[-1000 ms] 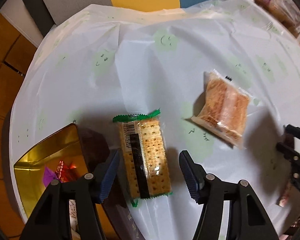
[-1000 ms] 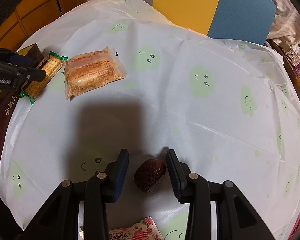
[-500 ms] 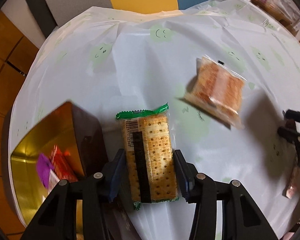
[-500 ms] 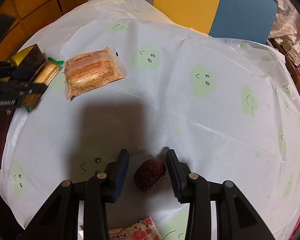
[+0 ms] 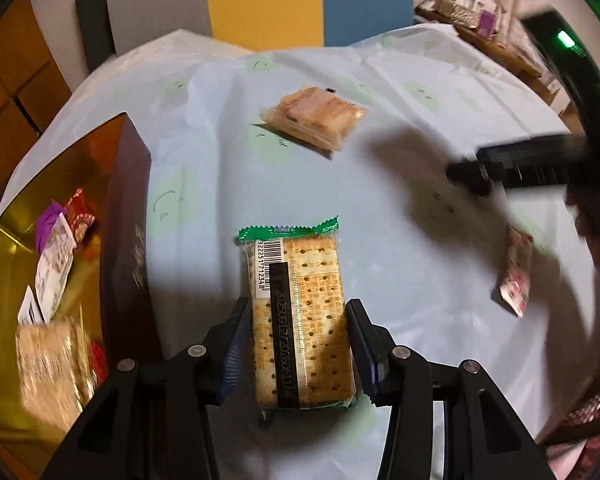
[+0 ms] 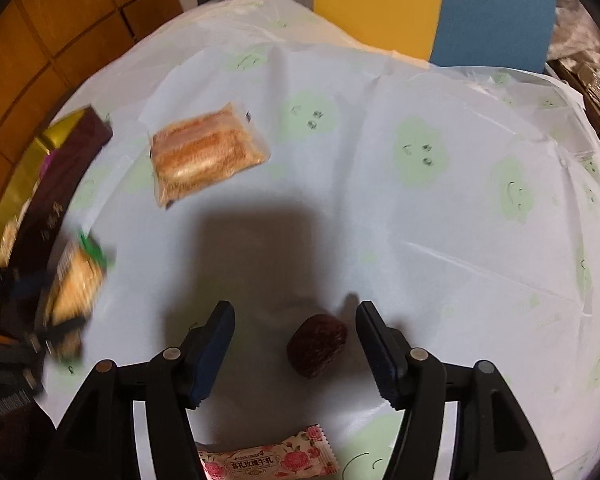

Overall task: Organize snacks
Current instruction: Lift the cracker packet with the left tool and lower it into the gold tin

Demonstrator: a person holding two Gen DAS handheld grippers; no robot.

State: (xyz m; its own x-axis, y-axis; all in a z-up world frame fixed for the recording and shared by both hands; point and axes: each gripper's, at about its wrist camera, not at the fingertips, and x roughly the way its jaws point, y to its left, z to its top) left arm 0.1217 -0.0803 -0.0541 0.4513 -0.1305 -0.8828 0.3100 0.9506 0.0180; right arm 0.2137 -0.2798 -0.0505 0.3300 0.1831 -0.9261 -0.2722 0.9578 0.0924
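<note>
My left gripper (image 5: 298, 320) is shut on a green-edged cracker pack (image 5: 300, 320) and holds it just right of the brown box (image 5: 134, 240). The box has a gold inside with several wrapped snacks in it. In the right wrist view the same pack (image 6: 76, 280) is a blur beside the box (image 6: 60, 184). The jaws of my right gripper (image 6: 294, 312) are opening. A dark red date (image 6: 318, 346) lies on the cloth between them, nearer the right finger, and neither pad touches it.
An orange pastry pack (image 5: 316, 120) (image 6: 208, 156) lies on the white tablecloth (image 6: 420, 220) further back. A pink rose-print candy (image 6: 268, 458) (image 5: 516, 276) lies at the near edge, below my right gripper. Chairs stand behind the round table.
My left gripper closed on the cracker pack and moved with it along the box. My right gripper's jaws spread away from the date, which stays on the cloth.
</note>
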